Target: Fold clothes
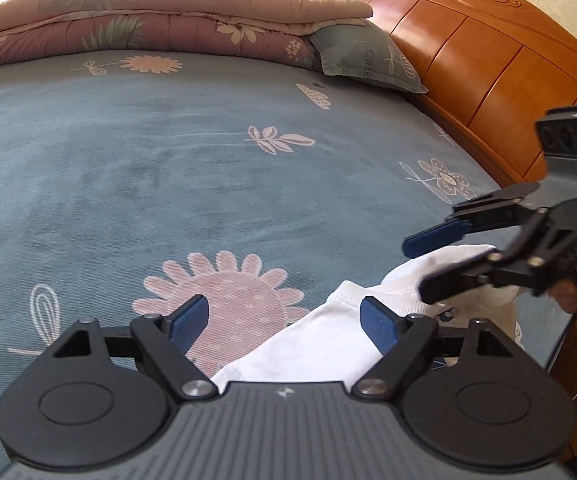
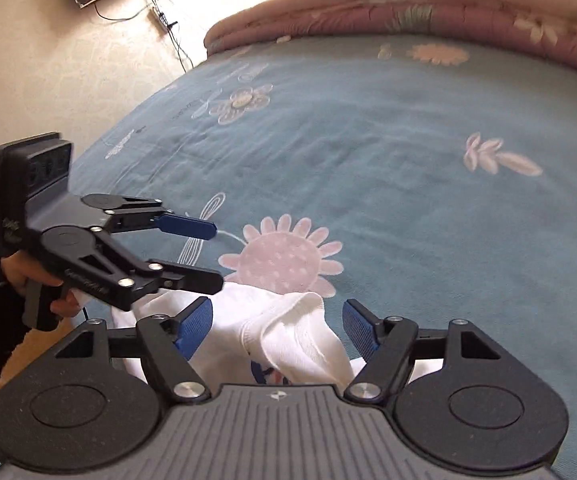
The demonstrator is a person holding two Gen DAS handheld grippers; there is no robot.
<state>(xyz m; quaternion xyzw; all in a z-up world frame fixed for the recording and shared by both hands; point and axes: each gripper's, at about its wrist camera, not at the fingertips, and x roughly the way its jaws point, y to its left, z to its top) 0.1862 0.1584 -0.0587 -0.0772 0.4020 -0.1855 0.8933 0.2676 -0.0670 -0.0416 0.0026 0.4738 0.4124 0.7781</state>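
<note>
Blue flowered bedsheet [image 1: 176, 168] wide and bare ahead; folded quilt [image 1: 160, 20] along far edge, wooden headboard [image 1: 488, 56] along the right side. White garment [image 2: 288, 336] bunched at near bed edge. Left gripper [image 1: 284, 320] low over it, fingers spread apart, gripping nothing. Right gripper [image 2: 276, 326] just beside, likewise spread, crumpled cloth lying between its blue pads [image 2: 194, 320].

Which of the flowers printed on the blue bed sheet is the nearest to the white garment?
The big pink sunflower-like bloom, filled solid with pale dots. The white garment overlaps its lower edge. The other flowers are smaller, mostly outline drawings, and lie farther up the sheet.
</note>
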